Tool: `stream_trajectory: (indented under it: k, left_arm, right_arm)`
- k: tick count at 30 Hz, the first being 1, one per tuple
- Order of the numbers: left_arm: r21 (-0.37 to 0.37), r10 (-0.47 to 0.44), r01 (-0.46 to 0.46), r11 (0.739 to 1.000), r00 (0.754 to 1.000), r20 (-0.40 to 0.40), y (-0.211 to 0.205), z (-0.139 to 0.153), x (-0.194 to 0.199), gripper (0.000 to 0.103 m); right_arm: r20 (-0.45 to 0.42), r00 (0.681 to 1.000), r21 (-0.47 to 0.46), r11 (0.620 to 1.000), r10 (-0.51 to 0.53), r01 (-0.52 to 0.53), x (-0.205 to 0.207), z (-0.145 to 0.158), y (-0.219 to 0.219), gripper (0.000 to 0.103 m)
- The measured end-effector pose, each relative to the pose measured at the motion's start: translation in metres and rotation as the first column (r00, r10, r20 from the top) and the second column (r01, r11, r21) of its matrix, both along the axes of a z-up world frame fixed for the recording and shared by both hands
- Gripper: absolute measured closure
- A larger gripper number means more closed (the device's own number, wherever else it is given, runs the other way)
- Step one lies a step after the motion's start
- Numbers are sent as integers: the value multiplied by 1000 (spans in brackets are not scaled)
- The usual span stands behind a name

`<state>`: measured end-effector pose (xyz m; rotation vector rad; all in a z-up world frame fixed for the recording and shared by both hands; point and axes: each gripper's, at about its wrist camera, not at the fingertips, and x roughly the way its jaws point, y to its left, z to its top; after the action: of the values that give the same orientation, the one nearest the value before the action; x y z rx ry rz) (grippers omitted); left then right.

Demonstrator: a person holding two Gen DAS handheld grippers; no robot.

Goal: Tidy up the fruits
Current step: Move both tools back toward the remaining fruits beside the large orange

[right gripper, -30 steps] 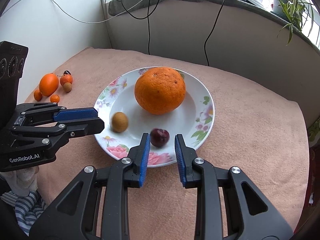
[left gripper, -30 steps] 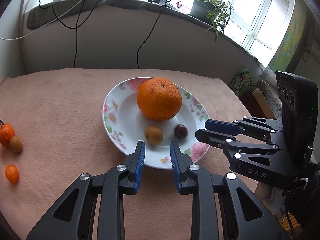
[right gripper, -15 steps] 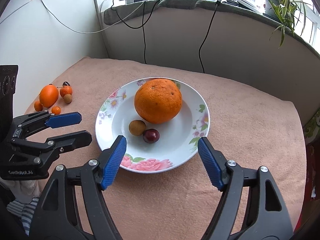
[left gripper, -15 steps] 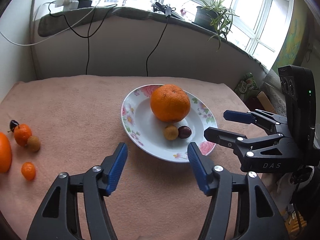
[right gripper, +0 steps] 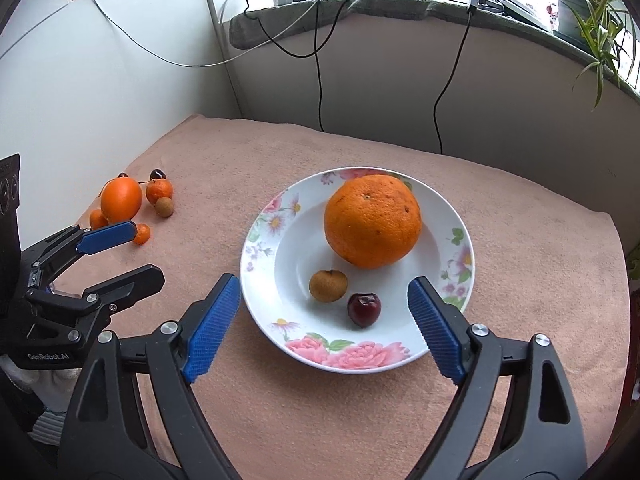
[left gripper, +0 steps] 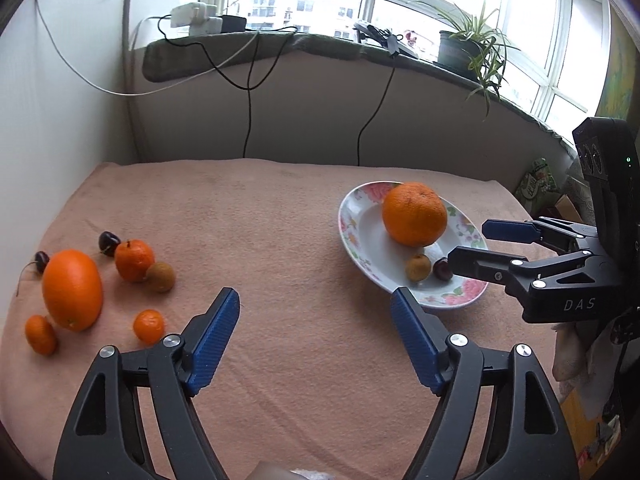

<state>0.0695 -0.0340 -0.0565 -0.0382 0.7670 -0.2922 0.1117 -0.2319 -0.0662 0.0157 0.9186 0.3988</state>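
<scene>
Soft daylight pours in from the windows [left gripper: 460, 4] behind the bench [left gripper: 280, 220], blown out to white. Shadows under the fruit are faint. Both views are sharp, with fisheye bending and dark corners.

White letters "DAS" stood on the black body of the right gripper [left gripper: 472, 244]. White lettering "GenRobot.AI" stood on the black body of the left gripper [right gripper: 124, 254].

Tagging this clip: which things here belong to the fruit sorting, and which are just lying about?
Job:
- white floral plate
- big round orange
- brown longan
- dark red cherry
- loose fruit cluster

Lying about:
- potted spider plant
- black cables
- white chargers
</scene>
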Motion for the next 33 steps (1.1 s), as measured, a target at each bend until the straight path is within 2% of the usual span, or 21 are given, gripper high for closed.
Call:
stream_trajectory:
  k: [16,27,33]
  left_arm:
    - [16,203,-203,979,979,7,93,-2,-9,25]
    - [-49,260,-263,964,964,-50,154,-5,1,25]
    - [-39,257,-260,965,964,-63,173,-6,11,25]
  right_arm:
    - [10,985,20,985,174,-174,27,15,88,15]
    - [-17,964,112,958,267,-263,47,22,149,15]
    - [-56,948,178,937,315,-301,61,18,185,15]
